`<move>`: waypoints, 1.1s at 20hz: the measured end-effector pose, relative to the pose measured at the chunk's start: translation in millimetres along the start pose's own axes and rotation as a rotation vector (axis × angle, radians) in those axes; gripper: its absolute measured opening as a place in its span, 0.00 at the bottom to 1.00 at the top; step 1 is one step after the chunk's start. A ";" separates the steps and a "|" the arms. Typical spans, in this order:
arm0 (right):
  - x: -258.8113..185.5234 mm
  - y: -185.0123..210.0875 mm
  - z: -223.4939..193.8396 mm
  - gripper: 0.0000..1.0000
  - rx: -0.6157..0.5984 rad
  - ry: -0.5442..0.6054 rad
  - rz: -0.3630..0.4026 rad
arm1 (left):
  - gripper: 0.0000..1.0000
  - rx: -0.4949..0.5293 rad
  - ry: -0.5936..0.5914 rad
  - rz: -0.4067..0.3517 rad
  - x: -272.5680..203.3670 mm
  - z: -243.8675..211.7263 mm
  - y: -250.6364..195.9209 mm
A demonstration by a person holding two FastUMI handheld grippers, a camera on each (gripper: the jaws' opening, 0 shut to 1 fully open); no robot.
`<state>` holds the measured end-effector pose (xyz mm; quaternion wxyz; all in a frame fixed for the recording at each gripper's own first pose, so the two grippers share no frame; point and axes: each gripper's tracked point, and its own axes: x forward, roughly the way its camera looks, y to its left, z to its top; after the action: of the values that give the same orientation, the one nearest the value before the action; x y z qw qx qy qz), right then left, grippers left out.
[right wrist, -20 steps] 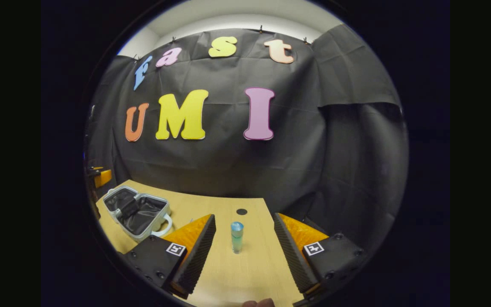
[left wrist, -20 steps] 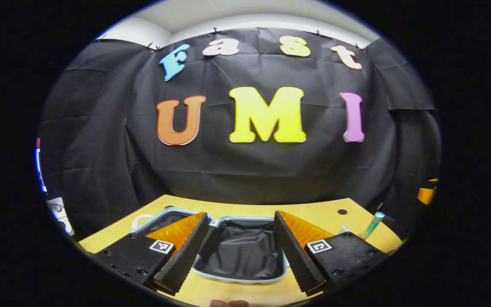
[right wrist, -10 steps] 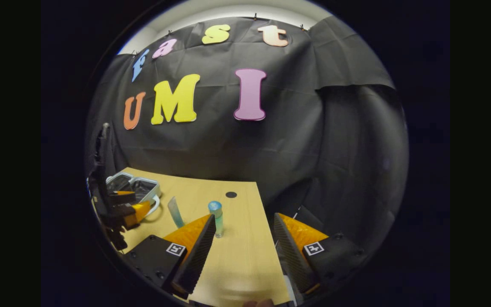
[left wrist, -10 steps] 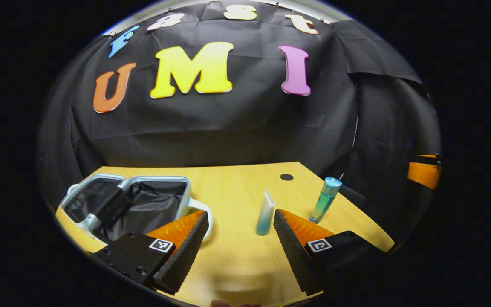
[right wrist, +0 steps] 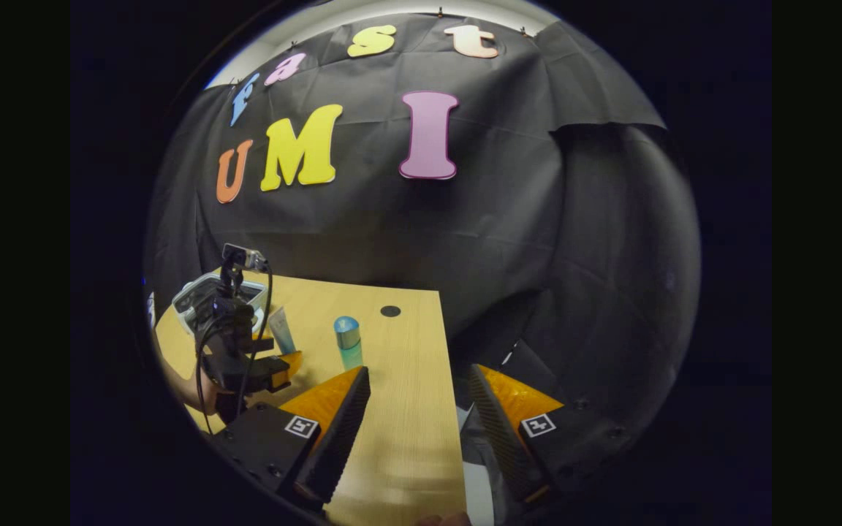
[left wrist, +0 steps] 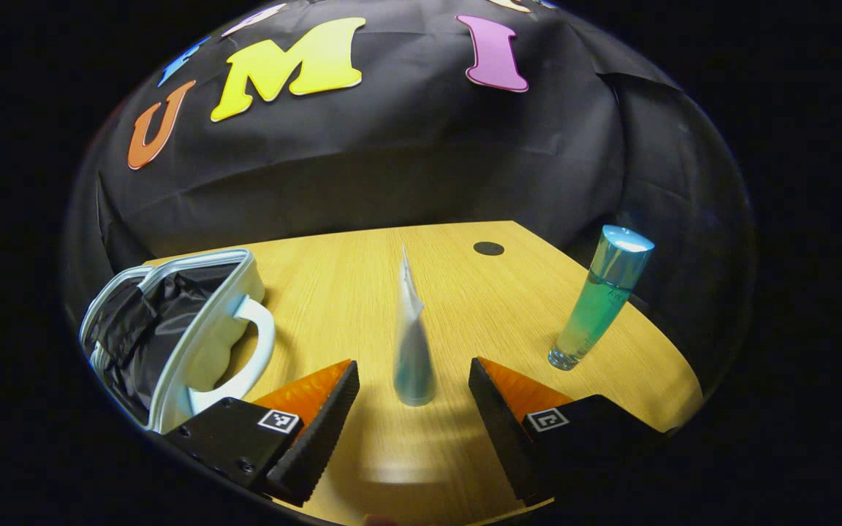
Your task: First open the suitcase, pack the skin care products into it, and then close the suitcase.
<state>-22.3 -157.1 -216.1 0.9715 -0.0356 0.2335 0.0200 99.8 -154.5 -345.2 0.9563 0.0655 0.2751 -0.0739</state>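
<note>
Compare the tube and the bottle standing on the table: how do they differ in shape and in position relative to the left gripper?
The tube tapers to a flat crimped top; the bottle is round with a shiny blue cap. The tube stands between the left gripper and its open fingers; the bottle stands off to the side. Both are upright and blue-green.

wall: black cloth [left wrist: 392, 153] | table: light wood [left wrist: 362, 277] | ceiling strip: white [right wrist: 392, 16]

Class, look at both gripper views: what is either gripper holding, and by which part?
Nothing. The left gripper is open around the upright tube, not touching; the right gripper is open, empty.
</note>
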 end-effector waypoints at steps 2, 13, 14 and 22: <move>6.5 -1.7 -4.4 0.82 -0.002 0.011 0.015 | 0.86 0.004 0.002 0.011 4.0 -0.5 0.3; 18.6 8.3 -20.4 0.82 0.011 0.046 0.078 | 0.41 -0.040 0.060 0.047 12.8 -6.7 11.3; 22.1 15.7 -21.9 0.82 0.015 0.044 0.093 | 0.41 -0.048 0.067 0.039 6.3 -4.6 12.7; 103.3 103.2 -54.8 0.83 0.051 0.107 0.178 | 0.39 -0.068 0.063 -0.030 -113.5 26.4 47.9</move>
<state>39.2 -56.3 -318.0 0.9527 0.0089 0.2875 0.0981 26.9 -100.0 -258.1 0.9476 0.0313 0.3084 -0.0765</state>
